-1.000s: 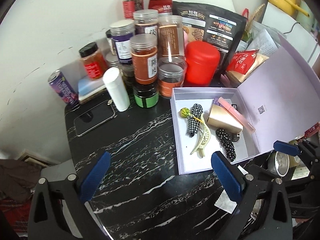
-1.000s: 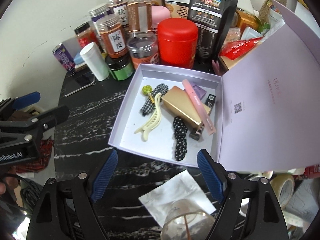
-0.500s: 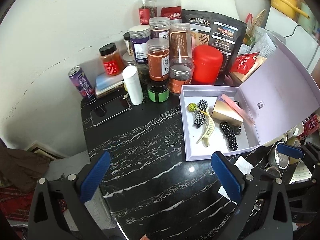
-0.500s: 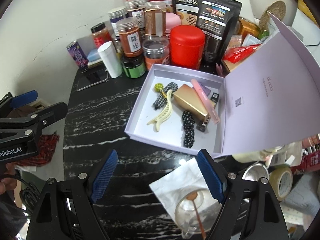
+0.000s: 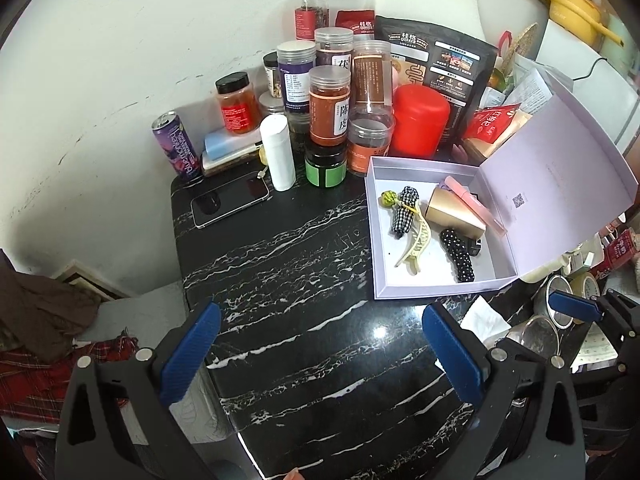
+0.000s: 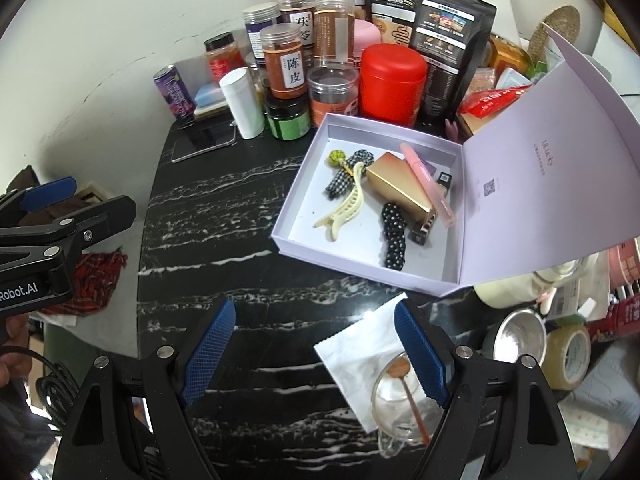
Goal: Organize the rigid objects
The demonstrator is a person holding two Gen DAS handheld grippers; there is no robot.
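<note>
I am reading the black marble table (image 5: 280, 264) from its left edge across. The purple can (image 5: 176, 146) and the phone (image 5: 230, 199) are sitting out of the way at the far left, and the white bottle (image 5: 278, 153) and the cluster of jars (image 5: 330, 106) are standing packed against the wall, which I judge is leaving the middle of the table free for working.

I am holding my left gripper (image 5: 320, 356) above that bare stretch with its blue pads spread wide and nothing between them; I am carrying nothing in it. Right of the jars, the lilac box (image 5: 424, 290) is lying open, its lid (image 6: 560, 168) propped up so the contents stay reachable. The things being organized are resting inside it: the cream hair claw (image 6: 344, 208), the checked bow (image 6: 348, 174), the gold box (image 6: 400, 186), the pink tube (image 6: 426, 184) leaning across it, and the dotted hair clip (image 6: 394, 236).

My right gripper (image 6: 316, 354) is hanging just short of the box's near wall, jaws likewise apart and empty, over a white sachet (image 6: 356, 354) and a glass cup (image 6: 400, 404).

Compared with a second ago, both grippers are sitting farther back from the box and more of the table is showing in each view. The box contents are lying exactly as they were, so I judge I am backing off with the box already filled.
</note>
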